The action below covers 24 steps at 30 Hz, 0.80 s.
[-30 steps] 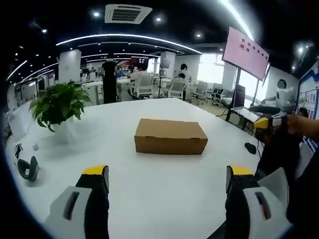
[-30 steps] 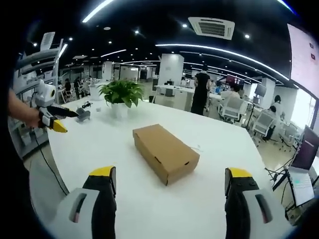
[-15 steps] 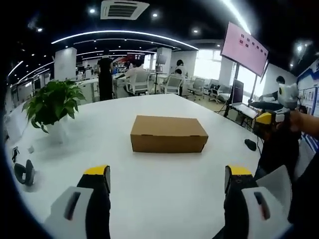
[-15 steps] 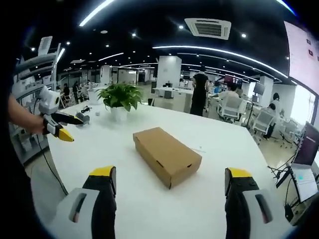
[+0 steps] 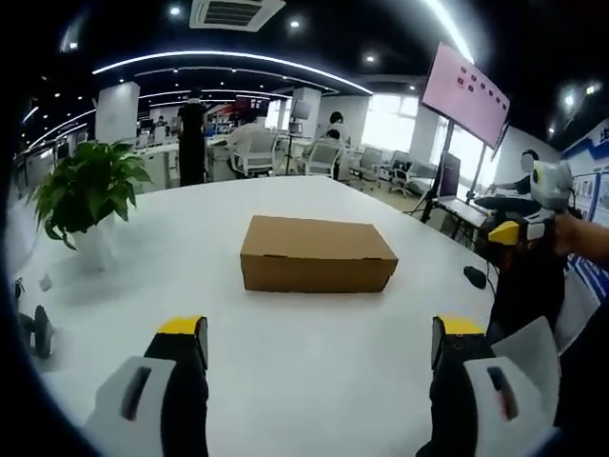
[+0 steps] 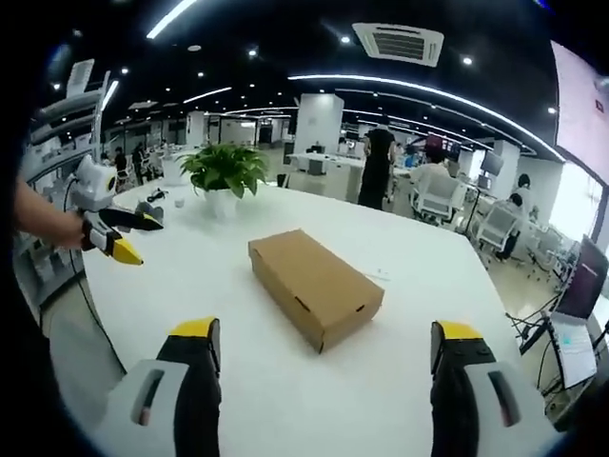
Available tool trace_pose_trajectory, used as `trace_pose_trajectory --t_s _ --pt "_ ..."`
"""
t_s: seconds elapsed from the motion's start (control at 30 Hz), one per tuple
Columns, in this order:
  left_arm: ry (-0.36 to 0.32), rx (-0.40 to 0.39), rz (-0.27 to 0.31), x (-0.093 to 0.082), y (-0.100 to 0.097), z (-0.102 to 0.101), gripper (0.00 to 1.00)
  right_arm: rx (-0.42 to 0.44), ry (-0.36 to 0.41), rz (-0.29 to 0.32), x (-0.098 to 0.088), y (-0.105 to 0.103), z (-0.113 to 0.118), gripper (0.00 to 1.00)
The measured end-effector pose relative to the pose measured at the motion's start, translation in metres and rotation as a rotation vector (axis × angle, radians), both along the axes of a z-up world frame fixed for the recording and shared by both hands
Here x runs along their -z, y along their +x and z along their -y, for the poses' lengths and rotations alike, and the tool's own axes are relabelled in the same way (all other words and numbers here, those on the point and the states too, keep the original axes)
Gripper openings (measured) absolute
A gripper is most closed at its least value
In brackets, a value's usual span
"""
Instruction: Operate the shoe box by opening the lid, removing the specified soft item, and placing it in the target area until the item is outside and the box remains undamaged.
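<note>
We've closed in slightly on the shut brown cardboard shoe box [image 5: 318, 254]; left gripper [image 5: 319, 338] and right gripper [image 6: 322, 343] both spread wide, empty. Lid untouched.

shoe box [image 5: 317, 255] on table [image 5: 314, 381] centre | potted plant [image 5: 84, 190] left, behind

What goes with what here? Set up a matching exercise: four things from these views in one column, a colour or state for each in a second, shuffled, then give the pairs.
Things:
1. shoe box
2. potted plant
3. left gripper
4. wall screen

States:
A. jaws wide apart, holding nothing
B. pink, mounted high
C. plain brown, lid shut
D. green leaves, standing on the white table

Pairs: 1-C, 2-D, 3-A, 4-B
</note>
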<state>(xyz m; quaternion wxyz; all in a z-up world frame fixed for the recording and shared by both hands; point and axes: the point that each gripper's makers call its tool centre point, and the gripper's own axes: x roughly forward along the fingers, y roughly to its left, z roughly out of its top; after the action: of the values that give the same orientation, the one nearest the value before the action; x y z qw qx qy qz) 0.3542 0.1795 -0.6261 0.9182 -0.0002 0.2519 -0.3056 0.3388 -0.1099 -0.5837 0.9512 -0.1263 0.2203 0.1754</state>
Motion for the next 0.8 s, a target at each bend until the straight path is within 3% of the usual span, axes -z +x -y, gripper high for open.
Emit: trace_pose_trajectory --t_s 0.13,0.27,0.4,0.47,0.5,0.53,0.63,0.73,0.8 --pt "0.002 -0.002 0.009 -0.001 0.007 -0.002 0.98 -0.007 -0.04 -0.023 0.005 -0.001 -0.001 0.87" --pt "0.069 -0.039 0.004 0.008 0.013 -0.012 0.89 -0.011 -0.035 -0.025 0.004 -0.001 -0.002 0.87" --pt "-0.003 -0.034 0.005 0.004 0.015 -0.006 0.9 -0.003 -0.025 -0.028 0.005 0.0 -0.001 0.85" --pt "0.009 -0.032 0.008 0.004 0.016 -0.006 0.89 0.009 0.083 -0.007 -0.001 0.002 -0.008 0.86" --pt "0.023 -0.027 0.018 0.005 0.016 -0.006 0.89 -0.005 0.201 0.069 -0.018 0.006 -0.017 0.88" --pt "0.022 -0.021 0.03 0.004 0.017 -0.006 0.89 -0.001 0.238 0.089 -0.023 0.007 -0.018 0.89" --pt "0.022 -0.002 0.063 -0.001 0.018 -0.005 0.84 0.033 0.226 0.067 -0.018 0.009 -0.014 0.91" --pt "0.041 -0.013 0.048 0.002 0.022 -0.008 0.94 0.031 0.22 0.063 -0.016 0.013 -0.019 0.91" --pt "0.037 -0.002 0.05 0.0 0.021 -0.007 0.93 0.027 0.217 0.067 -0.018 0.015 -0.023 0.91"
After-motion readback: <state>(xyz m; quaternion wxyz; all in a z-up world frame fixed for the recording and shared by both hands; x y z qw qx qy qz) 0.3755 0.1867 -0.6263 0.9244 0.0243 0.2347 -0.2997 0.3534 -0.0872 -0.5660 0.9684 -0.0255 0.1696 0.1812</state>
